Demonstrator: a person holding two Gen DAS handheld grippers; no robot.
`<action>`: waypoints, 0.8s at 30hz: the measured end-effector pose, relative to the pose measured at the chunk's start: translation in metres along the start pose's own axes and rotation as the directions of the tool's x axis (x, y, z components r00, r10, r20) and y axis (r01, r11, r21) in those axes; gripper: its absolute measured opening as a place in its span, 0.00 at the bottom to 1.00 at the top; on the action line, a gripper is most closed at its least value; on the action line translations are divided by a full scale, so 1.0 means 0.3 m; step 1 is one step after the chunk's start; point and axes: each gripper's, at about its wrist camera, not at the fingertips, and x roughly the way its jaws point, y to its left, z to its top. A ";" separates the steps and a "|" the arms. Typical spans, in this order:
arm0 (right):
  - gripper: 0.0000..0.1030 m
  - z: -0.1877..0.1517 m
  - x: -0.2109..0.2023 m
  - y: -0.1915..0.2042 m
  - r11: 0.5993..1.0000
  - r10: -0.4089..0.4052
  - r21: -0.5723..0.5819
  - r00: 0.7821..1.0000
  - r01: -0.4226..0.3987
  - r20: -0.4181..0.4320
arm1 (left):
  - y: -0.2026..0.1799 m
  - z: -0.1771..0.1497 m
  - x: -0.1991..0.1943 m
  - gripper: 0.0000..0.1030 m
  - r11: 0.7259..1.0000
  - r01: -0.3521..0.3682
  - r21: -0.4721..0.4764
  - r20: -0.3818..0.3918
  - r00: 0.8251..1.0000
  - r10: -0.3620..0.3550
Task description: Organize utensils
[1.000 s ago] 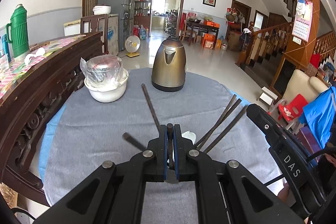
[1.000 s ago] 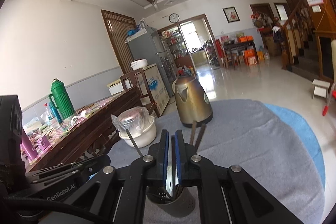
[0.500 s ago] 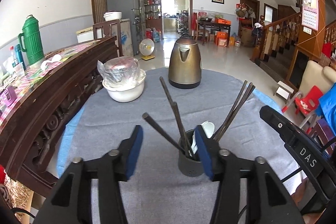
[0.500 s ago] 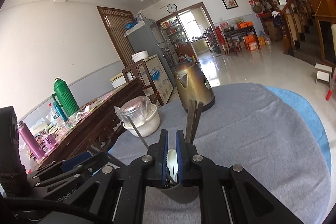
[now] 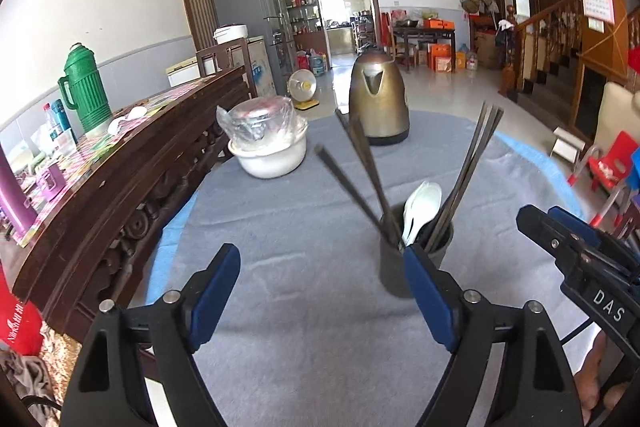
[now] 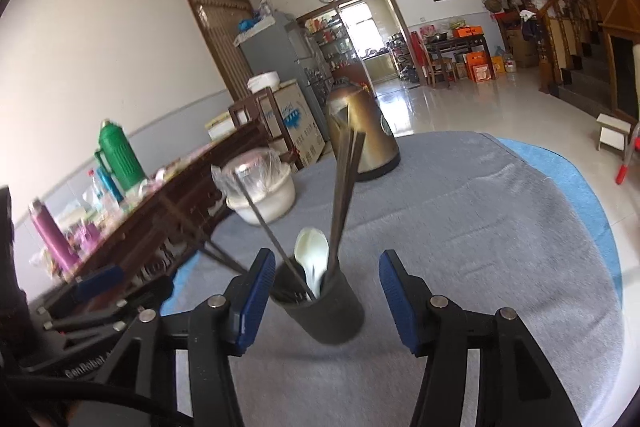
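Left wrist view: at far left we see a green thermos [image 5: 85, 89] on a dark wooden sideboard [image 5: 120, 163], then a white bowl [image 5: 270, 157] under a plastic-wrapped lid on the grey tablecloth [image 5: 312, 227]. At lower centre our left gripper [image 5: 320, 287] has its jaws opening, the blue pads wide apart with nothing but cloth between them. Right of centre stands the dark utensil holder [image 5: 394, 267], holding chopsticks [image 5: 472, 163] and a white spoon [image 5: 420, 207], with a bronze kettle [image 5: 378, 99] behind it. At the right edge the right gripper [image 5: 560, 231] pokes in. In the right wrist view the holder [image 6: 332, 307] sits low in the centre between the opening fingers [image 6: 256, 295] of that gripper; we see the pads clear of its wall on both sides, the chopsticks fanning upward
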 end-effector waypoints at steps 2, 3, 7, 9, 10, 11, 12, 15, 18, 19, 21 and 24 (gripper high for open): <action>0.57 -0.032 -0.003 0.006 1.000 -0.004 -0.026 1.000 0.004 -0.017 | 0.003 -0.025 -0.001 0.85 1.000 -0.004 0.000 -0.009 1.000 0.004; 0.57 -0.052 -0.006 0.008 0.999 -0.007 -0.040 1.000 0.006 -0.029 | 0.003 -0.038 -0.001 0.85 1.000 -0.007 0.000 -0.016 1.000 0.007; 0.57 -0.102 -0.012 0.009 0.999 -0.015 -0.053 0.998 0.011 -0.063 | 0.006 -0.073 0.008 0.85 1.000 -0.021 -0.007 -0.052 0.998 0.021; 0.57 -0.119 -0.021 0.005 0.999 -0.017 -0.052 0.997 0.013 -0.072 | 0.009 -0.087 0.012 0.85 0.999 -0.046 -0.006 -0.073 0.996 0.045; 0.57 -0.128 -0.026 0.006 0.999 -0.019 -0.052 0.997 0.015 -0.076 | 0.009 -0.092 0.011 0.85 0.998 -0.063 -0.002 -0.078 0.995 0.062; 0.57 -0.134 -0.032 0.006 0.998 -0.020 -0.053 0.997 0.016 -0.080 | 0.011 -0.096 0.009 0.85 0.997 -0.074 0.000 -0.078 0.994 0.074; 0.57 -0.139 -0.038 0.006 0.998 -0.023 -0.055 0.996 0.018 -0.082 | 0.012 -0.099 0.004 0.85 0.997 -0.083 0.002 -0.078 0.994 0.083; 0.57 -0.156 -0.066 0.007 0.998 -0.032 -0.061 0.996 0.027 -0.083 | 0.021 -0.110 -0.025 0.85 0.996 -0.092 -0.002 -0.068 0.993 0.091; 0.57 -0.169 -0.104 0.016 0.997 -0.038 -0.063 0.996 0.033 -0.077 | 0.027 -0.119 -0.058 0.85 0.996 -0.089 -0.005 -0.056 0.995 0.088; 0.57 -0.170 -0.118 0.021 0.997 -0.040 -0.065 0.997 0.035 -0.073 | 0.028 -0.122 -0.072 0.85 0.996 -0.092 -0.004 -0.049 0.995 0.092; 0.57 -0.174 -0.151 0.033 0.997 -0.042 -0.073 0.997 0.038 -0.061 | 0.028 -0.128 -0.106 0.85 0.995 -0.103 -0.001 -0.033 0.994 0.103; 0.57 -0.173 -0.198 0.055 0.996 -0.042 -0.085 0.998 0.039 -0.040 | 0.036 -0.141 -0.151 0.85 0.993 -0.116 -0.005 -0.014 0.993 0.115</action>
